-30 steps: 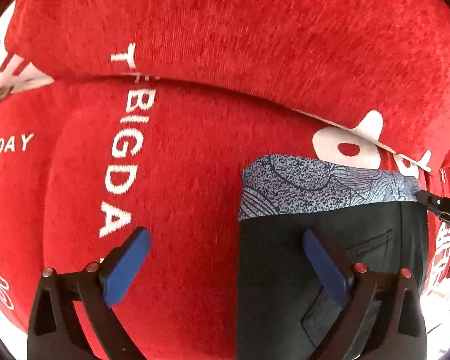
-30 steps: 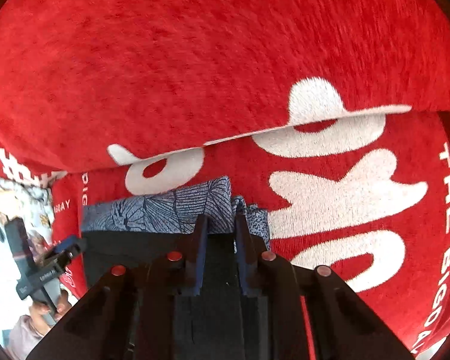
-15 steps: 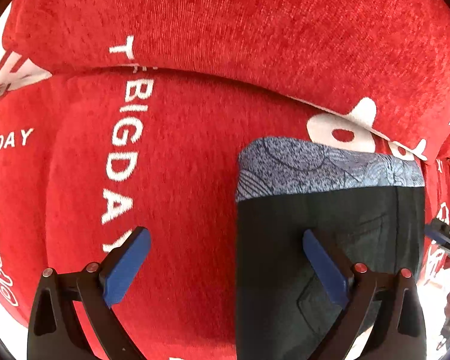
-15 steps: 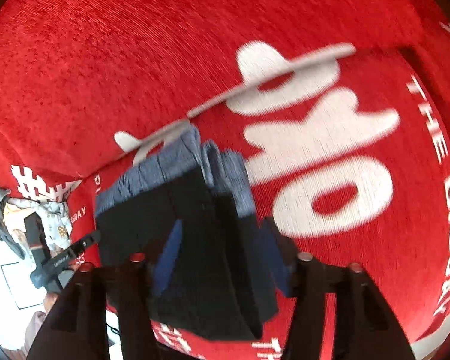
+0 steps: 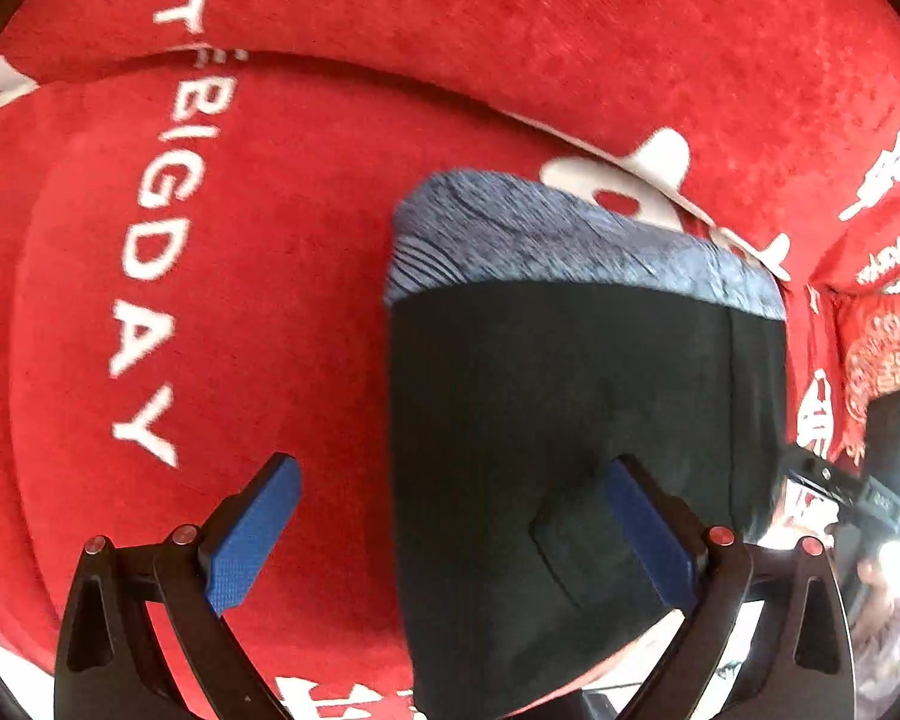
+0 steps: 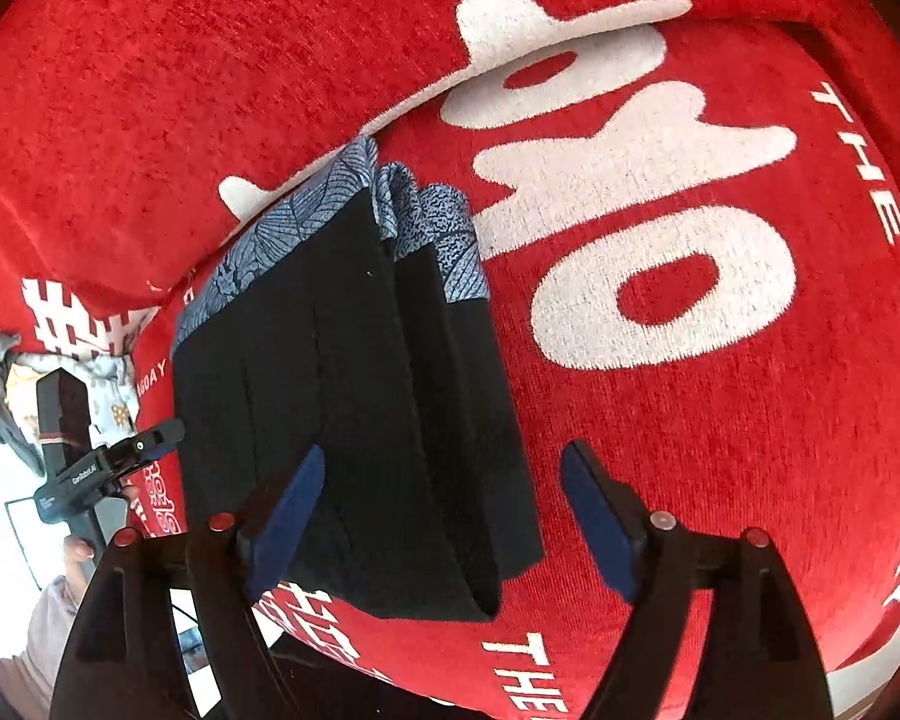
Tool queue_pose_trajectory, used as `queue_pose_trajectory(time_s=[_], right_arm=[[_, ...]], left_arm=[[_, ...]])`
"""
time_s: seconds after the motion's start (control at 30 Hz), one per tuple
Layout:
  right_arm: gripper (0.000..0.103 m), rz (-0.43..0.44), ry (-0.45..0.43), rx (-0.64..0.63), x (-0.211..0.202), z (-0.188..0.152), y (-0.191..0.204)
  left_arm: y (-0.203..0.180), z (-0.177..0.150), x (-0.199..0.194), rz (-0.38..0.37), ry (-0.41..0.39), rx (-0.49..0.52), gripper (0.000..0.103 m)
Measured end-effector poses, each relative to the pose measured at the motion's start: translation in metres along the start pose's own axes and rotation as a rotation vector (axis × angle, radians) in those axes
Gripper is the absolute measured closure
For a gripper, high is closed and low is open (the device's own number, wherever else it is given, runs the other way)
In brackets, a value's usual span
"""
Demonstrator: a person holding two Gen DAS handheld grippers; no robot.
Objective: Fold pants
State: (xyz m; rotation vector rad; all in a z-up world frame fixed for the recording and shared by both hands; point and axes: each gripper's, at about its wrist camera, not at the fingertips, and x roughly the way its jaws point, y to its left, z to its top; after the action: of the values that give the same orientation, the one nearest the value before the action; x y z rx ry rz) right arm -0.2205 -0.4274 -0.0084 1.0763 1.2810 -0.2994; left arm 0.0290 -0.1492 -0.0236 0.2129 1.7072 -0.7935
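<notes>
The black pants [image 5: 570, 432] lie folded in a stack on the red sofa seat, with a blue-grey patterned band [image 5: 546, 240] at the far end. In the right wrist view the pants [image 6: 354, 396] show several folded layers. My left gripper [image 5: 450, 540] is open and empty, its right pad over the pants' near end. My right gripper [image 6: 444, 516] is open and empty above the near end of the stack. My right gripper also shows at the right edge of the left wrist view [image 5: 858, 486], and my left gripper at the left edge of the right wrist view [image 6: 102, 462].
The red sofa seat [image 5: 240, 330] has white lettering; its backrest [image 6: 210, 60] rises behind the pants. A pile of light clothes [image 6: 6, 384] lies at the far left. The seat's front edge [image 6: 570, 696] is close below.
My right gripper has let go of the pants, opened wide and drawn back. The pants now rest on the seat. My left gripper stays open and has shifted a little closer.
</notes>
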Motion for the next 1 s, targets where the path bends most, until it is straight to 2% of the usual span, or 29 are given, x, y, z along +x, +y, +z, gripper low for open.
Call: queue_pose_trajectory(time_s=[0.13, 0.5, 0.6, 0.67, 0.8, 0.87, 0.9, 0.93, 1.0], right_arm=[[0.020, 0.044, 0.023, 0.017, 0.004, 0.002, -0.008], [0.020, 0.222, 0.093, 0.002, 0.029, 0.033, -0.027], [0.019, 0.312, 0.116, -0.018, 0.039, 0.042, -0.029], [0.019, 0.341, 0.127, -0.034, 0.044, 0.046, -0.029], [0.020, 0.355, 0.138, -0.041, 0.049, 0.049, -0.027], [0.024, 0.346, 0.139, -0.025, 0.043, 0.050, -0.034], [0.032, 0.342, 0.138, -0.022, 0.041, 0.049, -0.038], [0.034, 0.338, 0.138, -0.019, 0.040, 0.048, -0.040], [0.046, 0.341, 0.132, -0.026, 0.035, 0.047, -0.037]], left_arm=[[-0.009, 0.000, 0.006, -0.047, 0.018, 0.010, 0.001], [-0.035, 0.015, 0.037, -0.086, 0.045, 0.069, 0.001], [-0.035, 0.018, 0.045, -0.097, 0.045, 0.056, 0.001], [-0.032, 0.019, 0.048, -0.114, 0.038, 0.029, 0.001], [-0.028, 0.016, 0.043, -0.105, 0.015, 0.024, 0.001], [-0.027, 0.015, 0.042, -0.097, 0.001, 0.013, 0.000], [-0.031, 0.015, 0.046, -0.094, -0.007, 0.004, 0.000], [-0.032, 0.015, 0.046, -0.091, -0.017, -0.005, 0.001], [-0.036, 0.011, 0.042, -0.093, -0.048, -0.015, 0.012]])
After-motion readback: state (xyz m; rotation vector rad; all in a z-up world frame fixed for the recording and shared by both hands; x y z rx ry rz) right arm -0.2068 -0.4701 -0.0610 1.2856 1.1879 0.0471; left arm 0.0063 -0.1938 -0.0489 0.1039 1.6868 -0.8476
